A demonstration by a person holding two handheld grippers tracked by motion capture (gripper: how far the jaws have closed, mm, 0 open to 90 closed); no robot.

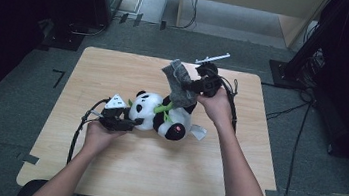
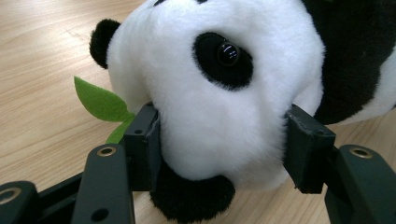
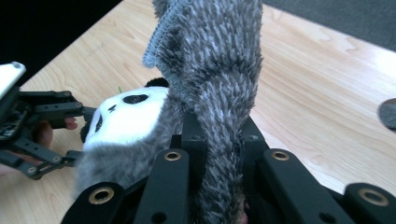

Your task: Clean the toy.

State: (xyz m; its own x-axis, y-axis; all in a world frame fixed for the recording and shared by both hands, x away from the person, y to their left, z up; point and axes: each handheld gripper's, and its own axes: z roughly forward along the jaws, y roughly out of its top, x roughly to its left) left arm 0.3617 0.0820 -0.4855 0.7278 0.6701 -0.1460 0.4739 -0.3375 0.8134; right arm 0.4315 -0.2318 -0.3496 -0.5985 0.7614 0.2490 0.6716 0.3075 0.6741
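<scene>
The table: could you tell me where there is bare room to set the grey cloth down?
Table: bare wood along the near edge between the forearms, and the far-left corner. Crowded mid-table around the panda, grey cloth and both hand-held grippers.

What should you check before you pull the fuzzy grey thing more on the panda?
1. Left gripper on the panda's head: ok. Its jaws sit either side of the white head in the left gripper view.
2. Right gripper pinching the grey fuzzy cloth: ok. The jaws are shut on it.
3. Cloth lifted off the table: ok at the top; its lower end lies on the panda's body.
4. Panda resting on the table: ok, lying on its side.
5. Green leaf out of the jaws: ok, it sticks out beside the left jaw.
6. Cloth snagged under the panda: cannot tell.
</scene>
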